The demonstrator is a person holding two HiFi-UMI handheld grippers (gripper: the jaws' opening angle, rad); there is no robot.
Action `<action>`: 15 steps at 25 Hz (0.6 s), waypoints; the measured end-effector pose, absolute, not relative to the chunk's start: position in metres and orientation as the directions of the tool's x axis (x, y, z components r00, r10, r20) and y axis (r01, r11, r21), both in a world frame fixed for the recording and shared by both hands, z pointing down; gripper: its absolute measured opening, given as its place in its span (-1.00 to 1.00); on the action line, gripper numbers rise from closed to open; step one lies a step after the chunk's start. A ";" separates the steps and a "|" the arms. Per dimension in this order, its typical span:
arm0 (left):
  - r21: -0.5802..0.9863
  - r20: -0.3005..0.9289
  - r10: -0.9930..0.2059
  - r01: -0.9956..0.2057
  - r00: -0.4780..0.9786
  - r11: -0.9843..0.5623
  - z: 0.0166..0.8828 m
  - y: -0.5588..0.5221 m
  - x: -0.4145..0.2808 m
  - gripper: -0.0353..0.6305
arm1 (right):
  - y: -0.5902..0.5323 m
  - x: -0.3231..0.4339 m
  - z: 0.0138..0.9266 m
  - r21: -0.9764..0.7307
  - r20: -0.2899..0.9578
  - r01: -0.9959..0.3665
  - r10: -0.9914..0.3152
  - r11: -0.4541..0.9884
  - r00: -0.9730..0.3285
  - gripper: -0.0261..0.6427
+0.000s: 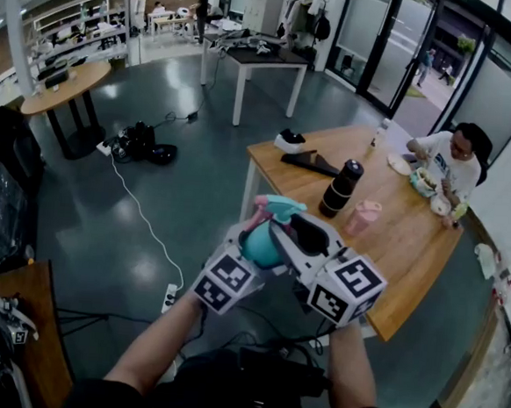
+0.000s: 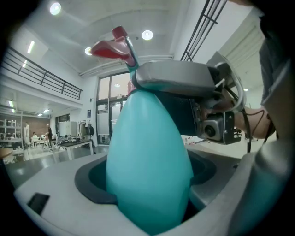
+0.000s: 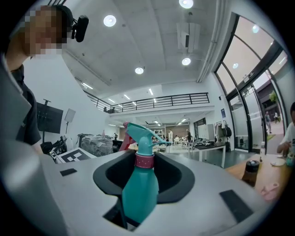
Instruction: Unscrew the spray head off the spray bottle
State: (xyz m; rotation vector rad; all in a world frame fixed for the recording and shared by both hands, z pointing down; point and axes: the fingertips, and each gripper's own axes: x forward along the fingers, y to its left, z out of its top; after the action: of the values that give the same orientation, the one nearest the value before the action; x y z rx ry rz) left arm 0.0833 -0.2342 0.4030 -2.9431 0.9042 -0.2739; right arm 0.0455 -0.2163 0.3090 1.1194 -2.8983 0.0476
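Looking down in the head view, I am holding both claws up in the air, off the table's near corner, with the bottle (image 1: pixel 259 246) between them. My left claw (image 1: pixel 250 253) is sitting low on its left. My right claw (image 1: pixel 282 229) is sitting higher on its right, so it is the nearer to the spray head (image 1: pixel 277 207). The bottle's long axis is running up and away from me, head topmost. On the table (image 1: pixel 410 255) beyond, a flask (image 1: pixel 341 188) and a cup (image 1: pixel 362 218) are standing well apart from my claws. A person is sitting at the far end. Nothing is standing in the way.

In the left gripper view, my left claw is clamping the bottle's fat body, which is filling the space between the jaws. The red trigger (image 2: pixel 112 47) is pointing left at the top, and the right claw's jaw is lying across the neck.

In the right gripper view, my right claw's jaws are standing apart, straddling the pink collar (image 3: pixel 144 160) with dark pad showing on both sides. The head is rising straight above the collar, so I am judging that the twist must go round that upright axis once the jaws bite.
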 end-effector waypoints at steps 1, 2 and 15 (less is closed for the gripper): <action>-0.095 0.152 -0.551 -0.543 0.821 -0.835 0.403 -0.233 0.084 0.41 | -0.216 0.046 0.309 -0.021 0.043 -0.664 -0.663 0.747 -0.747 -0.50; -0.090 0.150 -0.540 -0.533 0.828 -0.842 0.402 -0.232 0.085 0.41 | -0.215 0.047 0.308 -0.029 0.038 -0.653 -0.652 0.757 -0.757 -0.51; -0.088 0.185 -0.508 -0.500 0.842 -0.861 0.412 -0.231 0.086 0.41 | -0.219 0.052 0.291 -0.080 -0.037 -0.597 -0.601 0.798 -0.798 -0.51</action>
State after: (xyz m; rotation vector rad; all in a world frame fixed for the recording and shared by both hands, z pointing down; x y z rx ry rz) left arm 0.0863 -0.2315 0.4116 -2.9798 0.8158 -0.3145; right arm 0.0515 -0.2193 0.2910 1.0131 -3.0358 0.1038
